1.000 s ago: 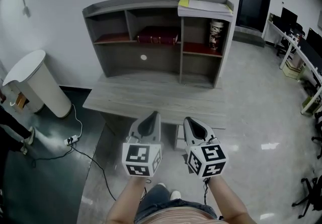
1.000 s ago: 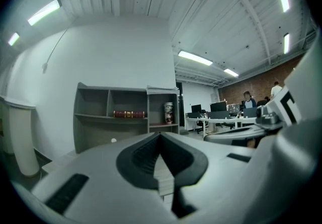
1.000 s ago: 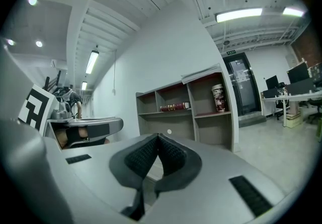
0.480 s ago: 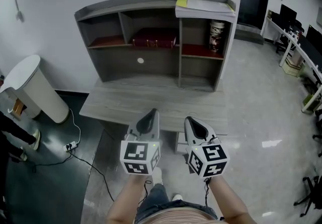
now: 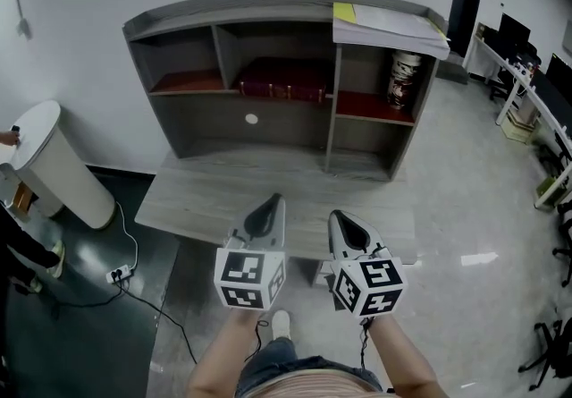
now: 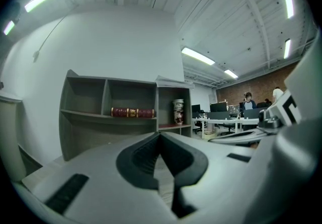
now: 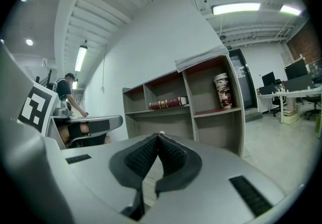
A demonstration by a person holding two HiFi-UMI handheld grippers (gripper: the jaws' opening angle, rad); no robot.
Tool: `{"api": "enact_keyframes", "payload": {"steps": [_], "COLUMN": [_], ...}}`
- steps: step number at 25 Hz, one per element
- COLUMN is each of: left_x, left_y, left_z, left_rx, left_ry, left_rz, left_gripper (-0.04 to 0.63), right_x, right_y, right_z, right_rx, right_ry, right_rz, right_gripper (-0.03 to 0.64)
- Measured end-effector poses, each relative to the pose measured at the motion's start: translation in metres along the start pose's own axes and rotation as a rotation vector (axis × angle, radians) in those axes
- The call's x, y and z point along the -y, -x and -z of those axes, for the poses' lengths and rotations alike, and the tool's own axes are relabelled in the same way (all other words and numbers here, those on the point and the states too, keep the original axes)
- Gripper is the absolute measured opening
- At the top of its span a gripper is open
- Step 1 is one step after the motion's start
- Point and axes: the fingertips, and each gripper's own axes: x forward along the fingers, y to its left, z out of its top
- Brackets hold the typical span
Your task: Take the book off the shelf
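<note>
The left gripper is seen with its jaws brought together and nothing gripped between them, and the right gripper is likewise closed on nothing. Both are held side by side in front of the shelf, well apart from it, near the front edge of the desk on which the shelf stands; neither shelf nor desk is touched. The book, dark red with gold bands on its spine, is laid flat on the upper board of the shelf's middle compartment, spine outward. A patterned canister is stood upright in the shelf's right compartment, and a stack of papers is laid on the shelf's top at its right end. A white bin is placed on the floor to the left of the shelf.
</note>
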Motion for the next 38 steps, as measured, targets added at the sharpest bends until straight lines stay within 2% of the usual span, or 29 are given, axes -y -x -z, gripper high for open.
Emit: {"api": "enact_keyframes", "payload": {"steps": [4, 9, 23, 26, 30, 38], "left_x": [-0.022, -0.045, -0.08, -0.082, -0.083, -0.089], "left_y": [-0.025, -0.062, -0.146, -0.158, -0.172, -0.188], "left_z": [-0.002, -0.008, -0.025, -0.023, -0.023, -0.025], "left_rx": [-0.012, -0.031, -0.084, -0.094, -0.11, -0.161], "left_ry": [-0.022, -0.102, -0.196, -0.237, -0.312, -0.402], "left_rz": [0.018, 0.062, 0.254, 0.284, 0.316, 0.33], "left_gripper": [0.012, 0.012, 0.012, 0.012, 0.014, 0.014], "right_x": [0.003, 0.006, 0.011, 0.01, 0.007, 0.004], "right_y": [-0.028, -0.064, -0.145, -0.153, -0.161, -0.17], "right_z": [-0.003, -0.007, -0.003, -0.002, 0.0, 0.0], "right_rx": [-0.006, -0.014, -0.061, -0.069, -0.083, -0.101], "right_ry": [-0.004, -0.01, -0.009, -0.007, 0.0, 0.006], "right_rz": [0.021, 0.048, 0.141, 0.158, 0.169, 0.173], "right_gripper": [0.008, 0.008, 0.008, 0.008, 0.008, 0.008]}}
